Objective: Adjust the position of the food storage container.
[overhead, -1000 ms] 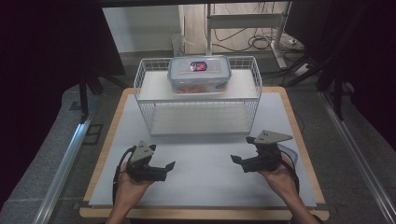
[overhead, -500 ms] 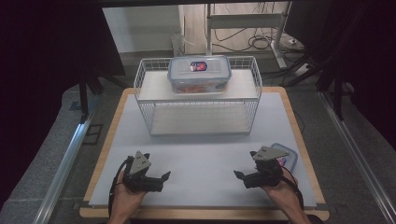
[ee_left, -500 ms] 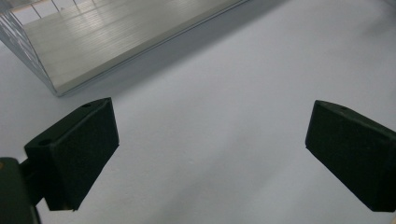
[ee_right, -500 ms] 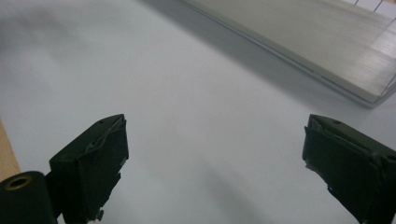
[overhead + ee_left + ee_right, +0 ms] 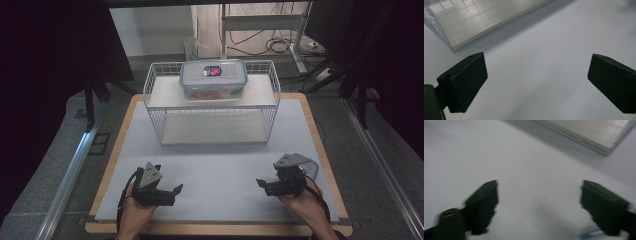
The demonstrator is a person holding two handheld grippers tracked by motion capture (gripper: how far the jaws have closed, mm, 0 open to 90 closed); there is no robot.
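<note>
White wire forms a two-level rack [image 5: 212, 102] at the far edge of the mat [image 5: 220, 167], and a clear plastic box [image 5: 213, 79] with a blue-rimmed lid sits on its top shelf, about midway along. Both grippers lie low near the near edge of the mat, well apart from the rack and from each other. The left gripper [image 5: 170, 192] rests by the near left corner, jaws spread wide with nothing between them; the left gripper view shows bare mat between the pads and a corner of the rack's lower shelf [image 5: 486, 20] farther off. The right gripper [image 5: 263, 186] sits by the near right corner, likewise spread and empty, just beside a flat blue-edged lid [image 5: 311, 167] lying on the mat at the right edge.

By the look of it, no handling of the box is underway: nothing is gripped, and the box stands closed on the shelf. Any lifting or moving of it is left to do.

Room is generous: the whole middle of the mat is bare, so both hands can travel straight forward. The rack's wire rim around the top shelf is the one edge to clear.
</note>
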